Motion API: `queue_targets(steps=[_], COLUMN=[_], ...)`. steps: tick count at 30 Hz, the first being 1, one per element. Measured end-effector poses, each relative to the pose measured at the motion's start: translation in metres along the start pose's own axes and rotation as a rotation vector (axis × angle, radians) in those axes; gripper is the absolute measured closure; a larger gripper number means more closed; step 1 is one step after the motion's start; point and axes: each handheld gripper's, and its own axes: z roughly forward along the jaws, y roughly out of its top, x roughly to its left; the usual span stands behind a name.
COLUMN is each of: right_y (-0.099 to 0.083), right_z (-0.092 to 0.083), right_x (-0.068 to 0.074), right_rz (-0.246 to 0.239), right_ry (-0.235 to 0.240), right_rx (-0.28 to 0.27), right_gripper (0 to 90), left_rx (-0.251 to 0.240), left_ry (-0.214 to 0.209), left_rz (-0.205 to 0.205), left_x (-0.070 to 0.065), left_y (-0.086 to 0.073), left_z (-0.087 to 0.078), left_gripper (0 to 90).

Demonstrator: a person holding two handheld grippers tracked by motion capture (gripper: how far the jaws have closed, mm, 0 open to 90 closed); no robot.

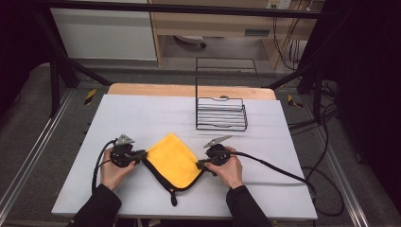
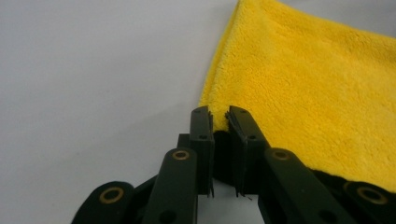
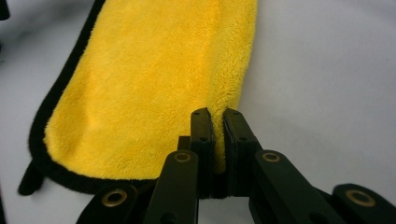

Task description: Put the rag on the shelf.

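Observation:
A folded yellow cloth [image 1: 174, 161] with a black hem lies flat on the white table [image 1: 142, 118], near the front edge. My left gripper [image 1: 141, 154] is shut on the cloth's left corner; in the left gripper view its jaws pinch the yellow cloth [image 2: 308, 88] at the corner, gripper [image 2: 219, 112]. My right gripper [image 1: 200, 164] is shut on the cloth's right corner; in the right gripper view the yellow cloth [image 3: 149, 79] runs away from the pinched edge, gripper [image 3: 217, 112]. A black hanging loop [image 1: 173, 198] trails from the cloth's near corner.
A black wire rack [image 1: 221, 113] with a tall frame stands at the back of the table, beyond the right gripper. Cables [image 1: 279, 170] trail from both grippers across the table. A wooden strip [image 1: 189, 90] borders the far edge.

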Motion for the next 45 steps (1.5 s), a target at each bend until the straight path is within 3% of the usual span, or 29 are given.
queue_targets(steps=[8,12,14,17,20,23,25,29,31,34,35,42,45], right_y=[-0.028,-0.039,-0.037,-0.028,-0.012,0.004,0.015,0.032,0.039,0.048,0.05,0.061,0.063], right_z=[-0.017,-0.015,-0.017,-0.02,-0.018,-0.009,0.0,0.012,0.017,0.026,0.028,0.046,0.052], right_x=[0.028,0.031,0.027,0.02,0.006,-0.006,-0.013,-0.02,-0.021,-0.021,-0.021,-0.029,-0.034], right_rz=[0.076,0.091,0.055,-0.02,-0.049,-0.064,-0.064,-0.08,-0.093,-0.044,-0.056,-0.044,-0.024], right_ry=[-0.052,-0.06,-0.062,-0.059,-0.048,-0.07,-0.064,-0.047,-0.043,-0.085,-0.097,-0.091,-0.094], right_rx=[-0.016,-0.038,-0.055,-0.142,-0.206,-0.215,-0.207,-0.202,-0.216,-0.221,-0.211,-0.153,-0.153], right_gripper=[83.2,79.5,69.2,52.1,38.3,24.5,17.3,9.2,7.6,8.6,9.5,28.9,40.3], left_rx=[-0.005,-0.009,-0.021,-0.034,-0.051,-0.044,-0.044,-0.049,-0.05,-0.048,-0.048,-0.045,-0.043], left_ry=[-0.027,-0.03,-0.035,-0.028,-0.028,-0.025,-0.027,-0.016,-0.016,-0.004,-0.001,-0.007,-0.01], left_rz=[-0.003,0.002,0.0,0.01,0.02,0.038,0.028,0.03,0.03,0.039,0.04,0.043,0.036], left_x=[-0.009,-0.009,-0.007,-0.007,-0.005,-0.003,0.0,0.004,0.006,0.006,0.006,0.005,0.006], left_y=[0.013,0.013,0.012,0.011,0.007,0.002,-0.001,-0.006,-0.007,-0.008,-0.007,-0.007,-0.008], left_z=[0.019,0.021,0.018,0.01,0.003,-0.005,-0.009,-0.015,-0.017,-0.018,-0.018,-0.018,-0.017], left_gripper=[80.1,78.9,75.8,68.3,56.5,46.4,40.8,29.8,23.1,14.7,12.8,7.6,7.6])
